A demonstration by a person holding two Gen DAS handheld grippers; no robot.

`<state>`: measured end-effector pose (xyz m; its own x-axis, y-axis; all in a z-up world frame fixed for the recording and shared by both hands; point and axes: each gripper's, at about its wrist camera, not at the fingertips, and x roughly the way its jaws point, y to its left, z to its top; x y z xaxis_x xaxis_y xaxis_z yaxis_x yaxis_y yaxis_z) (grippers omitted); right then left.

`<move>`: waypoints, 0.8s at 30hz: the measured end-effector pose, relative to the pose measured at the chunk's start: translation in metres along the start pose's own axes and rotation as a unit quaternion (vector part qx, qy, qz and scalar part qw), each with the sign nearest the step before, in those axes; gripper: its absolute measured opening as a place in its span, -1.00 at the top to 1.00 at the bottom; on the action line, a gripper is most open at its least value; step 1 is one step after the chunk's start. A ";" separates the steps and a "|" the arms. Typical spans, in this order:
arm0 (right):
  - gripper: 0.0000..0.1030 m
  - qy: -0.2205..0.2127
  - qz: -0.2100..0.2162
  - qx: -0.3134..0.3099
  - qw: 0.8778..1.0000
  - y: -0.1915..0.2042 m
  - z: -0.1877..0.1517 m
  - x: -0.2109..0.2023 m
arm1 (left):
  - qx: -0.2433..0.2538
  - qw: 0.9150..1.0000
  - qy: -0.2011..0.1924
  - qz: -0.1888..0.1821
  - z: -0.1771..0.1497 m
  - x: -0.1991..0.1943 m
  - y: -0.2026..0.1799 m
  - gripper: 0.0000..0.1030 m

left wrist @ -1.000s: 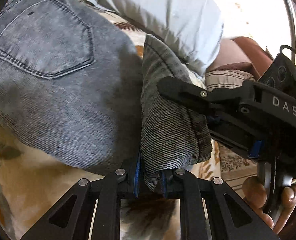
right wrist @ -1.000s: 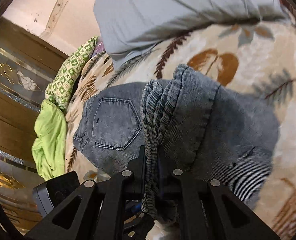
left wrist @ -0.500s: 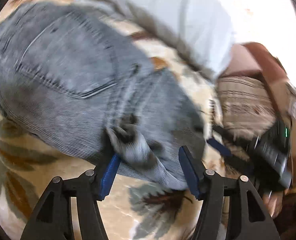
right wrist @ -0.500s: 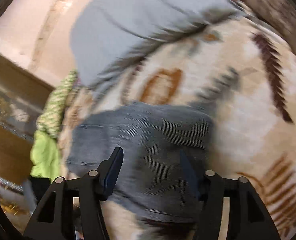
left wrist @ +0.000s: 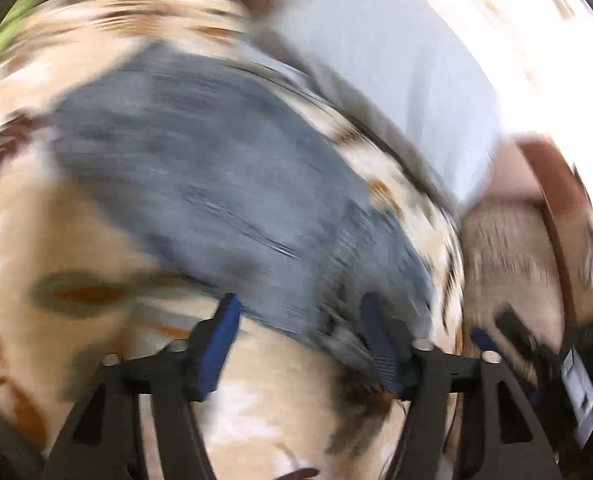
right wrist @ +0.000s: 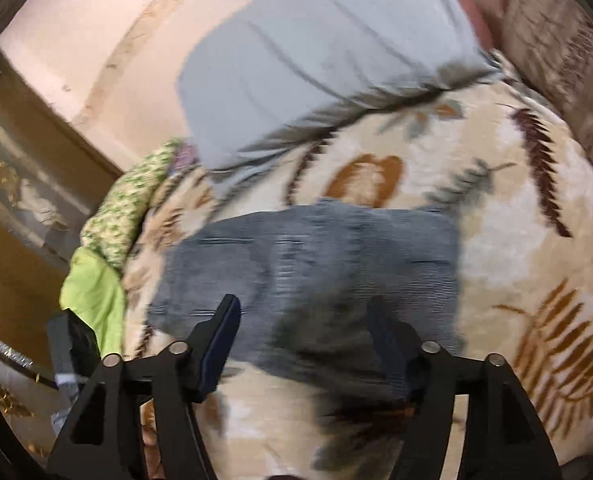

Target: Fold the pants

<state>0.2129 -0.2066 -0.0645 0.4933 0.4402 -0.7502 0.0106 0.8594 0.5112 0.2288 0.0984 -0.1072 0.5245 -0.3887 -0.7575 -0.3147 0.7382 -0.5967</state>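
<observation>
The grey denim pants [left wrist: 232, 200] lie folded in a compact bundle on the leaf-patterned blanket [left wrist: 76, 248]; they also show in the right wrist view [right wrist: 336, 268]. My left gripper [left wrist: 300, 336] is open and empty, just above the bundle's near edge. My right gripper [right wrist: 304, 336] is open and empty, over the bundle's near edge. Both views are motion-blurred. The right gripper's body [left wrist: 576, 364] shows at the lower right of the left wrist view.
A light grey folded garment [right wrist: 320, 60] lies beyond the pants on the blanket [right wrist: 528, 264]. Green cloths [right wrist: 96, 288] are heaped at the bed's left edge by a wooden cabinet [right wrist: 16, 184]. A brown patterned cushion [left wrist: 512, 264] lies to the right.
Both grippers let go of the denim fold and opened. The fold dropped flat onto the bundle. Both grippers have pulled back and up from the pants.
</observation>
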 end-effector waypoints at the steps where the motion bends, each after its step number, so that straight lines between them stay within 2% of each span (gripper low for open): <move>1: -0.44 0.004 0.009 -0.005 1.000 0.011 -0.001 0.005 | -0.036 0.999 -0.011 0.003 0.007 -0.011 0.019 -0.33; 3: -0.44 0.019 0.019 -0.020 0.999 0.033 -0.006 0.021 | -0.097 0.995 -0.027 0.012 0.014 -0.028 0.051 -0.38; 6: -0.44 0.048 0.033 -0.032 0.998 0.059 -0.013 0.047 | -0.203 0.978 -0.043 0.012 0.028 -0.045 0.106 -0.39; 10: -0.44 0.077 0.036 -0.053 0.995 0.087 -0.023 0.076 | -0.274 0.960 -0.059 0.002 0.042 -0.043 0.145 -0.39; 12: -0.44 0.082 0.040 -0.061 0.994 0.096 -0.025 0.084 | -0.285 0.957 -0.055 -0.006 0.050 -0.033 0.149 -0.38; 15: -0.44 0.090 0.039 -0.067 0.993 0.102 -0.028 0.096 | -0.258 0.964 -0.060 0.009 0.063 -0.016 0.133 -0.35; 17: -0.44 0.092 0.036 -0.068 0.993 0.103 -0.027 0.101 | -0.253 0.966 -0.044 0.000 0.070 0.011 0.130 -0.22; 20: -0.44 0.095 0.033 -0.063 0.993 0.102 -0.028 0.107 | -0.229 0.972 -0.045 0.013 0.069 0.019 0.127 -0.11; 21: -0.44 0.097 0.032 -0.061 0.993 0.101 -0.028 0.109 | -0.226 0.973 -0.050 0.009 0.068 0.026 0.128 0.09; 22: -0.44 0.098 0.032 -0.061 0.993 0.101 -0.029 0.110 | -0.232 0.971 -0.053 -0.010 0.068 0.032 0.133 0.16; 24: -0.44 0.100 0.030 -0.062 0.993 0.102 -0.030 0.111 | -0.268 0.961 -0.056 -0.048 0.061 0.037 0.142 0.17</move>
<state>0.2423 -0.0624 -0.1081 0.3068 0.5237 -0.7948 -0.1272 0.8501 0.5110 0.2520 0.2226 -0.2040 0.6433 -0.3577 -0.6770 -0.6072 0.3003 -0.7356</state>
